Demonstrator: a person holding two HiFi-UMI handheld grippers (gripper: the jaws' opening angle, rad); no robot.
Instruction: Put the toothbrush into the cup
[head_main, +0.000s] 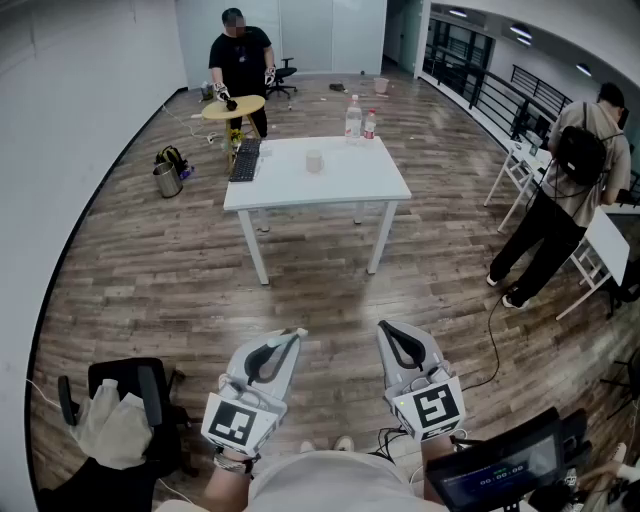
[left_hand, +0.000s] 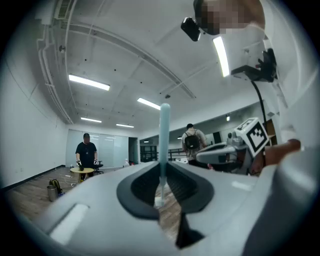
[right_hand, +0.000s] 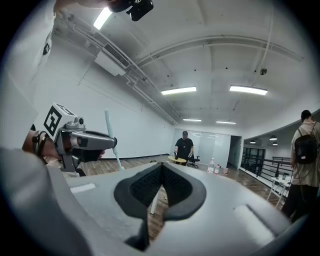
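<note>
"Pale-blue toothbrush (left_hand: 164, 135), and it's clamped upright in the left hand-held gripper (left_hand: 161, 175). The jaws are pinched right onto the stem, with the long end poking up past the tips."

"Same story from the right gripper view: the stem slants up out of that left one, off to the side. And the right hand-held gripper (right_hand: 161, 172)?"

"Jaws pressed together, nothing between them. From the head view both are held low, close to the person's body, side by side, marker cubes facing up, tips pointing forward."

"So where's the cup (head_main: 314, 161)?"

"Well away! It stands upright on the white worktop (head_main: 330, 185) across the room, near the middle of the top. There's open wooden floor (head_main: 300, 290) between it and the two grippers."

"What else is on that worktop?"

"Two bottles (head_main: 352, 120) at the far edge, close together, and a dark keyboard (head_main: 245, 160) along its left edge."

"Busy room?"

"Fairly. A person in black (head_main: 240, 55) stands behind a small round yellow table (head_main: 233, 107) beyond the worktop. Another person with a backpack (head_main: 575, 170) stands at the right, back turned. A black chair (head_main: 130, 395) with something pale draped on it sits at the near left. And a metal bucket (head_main: 167, 180) stands on the floor by the left wall."
</note>
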